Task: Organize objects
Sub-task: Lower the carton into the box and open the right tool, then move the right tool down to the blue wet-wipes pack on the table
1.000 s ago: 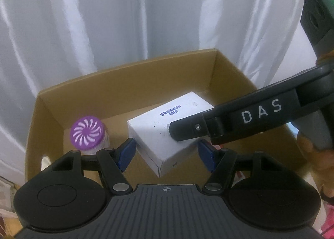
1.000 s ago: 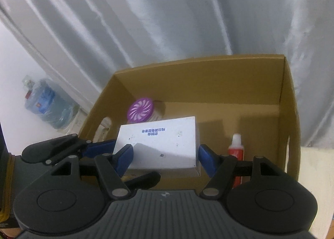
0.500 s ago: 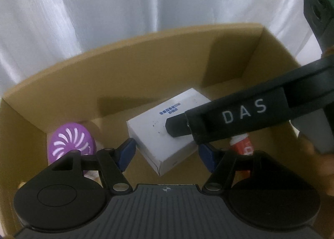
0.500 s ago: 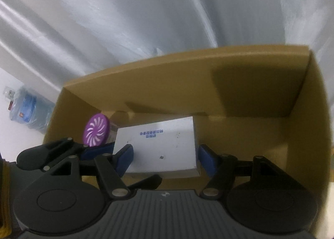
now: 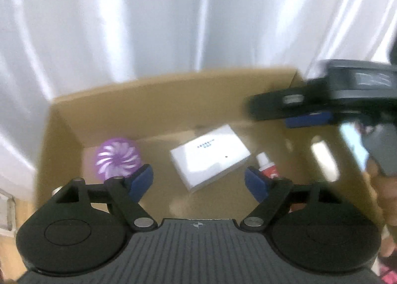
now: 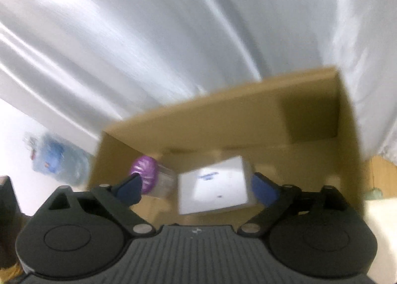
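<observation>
Lying flat in the cardboard box (image 5: 173, 100), the white carton (image 5: 211, 157) sits released by both opening claws.

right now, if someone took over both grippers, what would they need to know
Left gripper: jaws opening, nothing between them, above the cardboard box.
Right gripper: jaws opening, empty too; the white box shows beyond them, not gripped.
In the cardboard box: white box lying flat in the middle, purple-lidded jar to its left, small red and white tube to its right.
Done: these three are in the box.
Left: no other items show in these blurred views, so look around before the next pick.
</observation>
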A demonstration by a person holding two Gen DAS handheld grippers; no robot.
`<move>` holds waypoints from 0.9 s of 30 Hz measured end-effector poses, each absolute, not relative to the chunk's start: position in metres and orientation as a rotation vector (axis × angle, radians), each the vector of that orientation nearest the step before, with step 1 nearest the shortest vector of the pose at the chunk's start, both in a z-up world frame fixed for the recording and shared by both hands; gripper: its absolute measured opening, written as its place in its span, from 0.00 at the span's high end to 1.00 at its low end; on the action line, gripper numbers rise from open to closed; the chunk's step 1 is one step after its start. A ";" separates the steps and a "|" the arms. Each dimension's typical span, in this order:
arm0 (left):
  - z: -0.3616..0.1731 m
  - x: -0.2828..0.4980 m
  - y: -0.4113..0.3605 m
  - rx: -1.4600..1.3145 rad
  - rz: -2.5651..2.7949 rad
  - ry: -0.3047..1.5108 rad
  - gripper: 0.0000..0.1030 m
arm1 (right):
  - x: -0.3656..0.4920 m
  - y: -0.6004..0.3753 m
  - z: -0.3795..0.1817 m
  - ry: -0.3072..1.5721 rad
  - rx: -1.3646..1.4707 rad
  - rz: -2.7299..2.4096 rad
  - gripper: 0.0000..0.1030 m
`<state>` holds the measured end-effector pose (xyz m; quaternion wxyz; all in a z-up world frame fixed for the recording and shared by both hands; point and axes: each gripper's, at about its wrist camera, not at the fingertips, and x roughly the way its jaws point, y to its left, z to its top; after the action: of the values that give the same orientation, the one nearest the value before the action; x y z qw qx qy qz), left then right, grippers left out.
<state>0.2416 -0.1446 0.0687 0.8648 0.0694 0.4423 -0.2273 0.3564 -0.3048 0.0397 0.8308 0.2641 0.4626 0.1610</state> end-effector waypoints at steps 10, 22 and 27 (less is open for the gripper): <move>0.119 0.103 -0.010 -0.079 -0.376 0.725 0.01 | 0.167 -0.281 0.136 0.690 0.365 0.361 0.00; 0.016 0.040 0.060 -0.166 -0.265 0.913 0.01 | 0.122 -0.165 0.031 1.085 0.513 0.587 0.00; -0.010 0.040 0.060 -0.156 -0.349 1.001 0.00 | 0.136 -0.141 -0.012 1.232 0.695 0.609 0.00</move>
<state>0.0399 0.0596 -0.0098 0.8599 -0.0743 0.4769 -0.1665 0.1356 -0.1406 -0.0122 0.7181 0.3141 0.5568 0.2753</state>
